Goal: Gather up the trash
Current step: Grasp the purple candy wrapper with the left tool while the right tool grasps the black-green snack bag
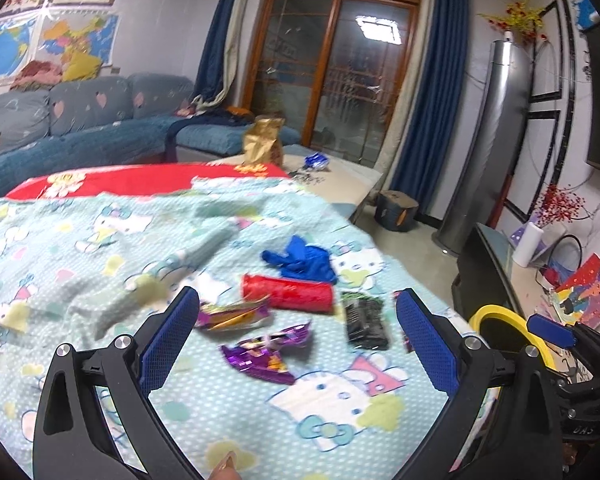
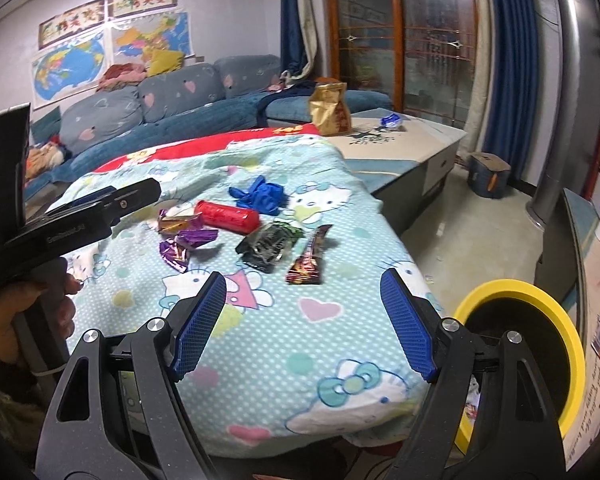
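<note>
Trash lies scattered on the cartoon blanket (image 2: 260, 320) — purple wrappers (image 2: 188, 246) at nine o'clock, a red tube (image 2: 226, 216) and blue glove (image 2: 258, 196) toward twelve, a black packet (image 2: 268, 244) and brown wrapper (image 2: 308, 260) at three. The left gripper (image 1: 296, 340) and right gripper (image 2: 302, 316) are both spread wide, holding nothing. A yellow-rimmed bin (image 2: 520, 292) stands at four o'clock.
</note>
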Available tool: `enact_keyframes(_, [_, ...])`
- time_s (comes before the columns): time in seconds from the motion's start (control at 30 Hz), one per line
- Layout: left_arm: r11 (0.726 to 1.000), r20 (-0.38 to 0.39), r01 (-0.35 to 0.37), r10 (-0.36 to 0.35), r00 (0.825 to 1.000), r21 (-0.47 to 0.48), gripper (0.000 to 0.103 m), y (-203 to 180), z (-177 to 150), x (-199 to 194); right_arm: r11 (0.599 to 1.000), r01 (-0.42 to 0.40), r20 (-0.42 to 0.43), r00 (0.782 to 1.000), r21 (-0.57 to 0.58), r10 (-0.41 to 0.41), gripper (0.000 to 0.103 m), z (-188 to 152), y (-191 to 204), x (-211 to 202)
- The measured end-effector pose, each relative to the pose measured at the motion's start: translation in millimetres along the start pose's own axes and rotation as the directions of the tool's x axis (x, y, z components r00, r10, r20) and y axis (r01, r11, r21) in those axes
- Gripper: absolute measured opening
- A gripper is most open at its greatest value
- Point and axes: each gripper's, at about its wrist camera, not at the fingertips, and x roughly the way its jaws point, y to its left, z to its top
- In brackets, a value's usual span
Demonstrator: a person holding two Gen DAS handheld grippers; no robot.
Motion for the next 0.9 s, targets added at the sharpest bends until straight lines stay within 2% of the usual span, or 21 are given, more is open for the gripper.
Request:
enact_keyframes(0.33, [0.998, -0.104, -0.033, 0.027, 0.994, -0.05, 0.095, 35.8, -15.5, 18.5, 0.998, -0.056, -0.059, 0.997, -0.021, 0.055, 0.064, 7.1, 18.2, 37.8])
enact_keyframes(0.4, [0.998, -0.122, -0.032, 0.026, 0.992, -0.05, 0.093, 39.2, -18.3, 22.4, 0.997, -0.065, -0.072, 0.995, -0.028, 0.063, 0.062, 8.9, 21.9, 46.1])
enact_keyframes(0.47, [0.999, -0.143, -0.032, 0.025, 0.989, -0.044, 0.085, 41.7, -21.0, 27.1, 0.996, -0.075, -0.087, 0.994, -0.038, 0.071, 0.059, 11.0, 25.8, 56.1])
enact_keyframes(0.73, [0.999, -0.226, 0.021, -0.032, 0.974, -0.05, 0.076, 46.0, -27.1, 49.4, 0.994, -0.1, -0.144, 0.985, -0.046, 0.093, 0.049, 13.8, 31.2, 90.3])
enact_keyframes(0.9, [0.999, -0.275, 0.042, -0.048, 0.96, -0.027, 0.076, 43.9, -27.2, 65.5, 0.992, -0.109, -0.173, 0.98, -0.063, 0.097, 0.048, 17.3, 34.4, 109.2])
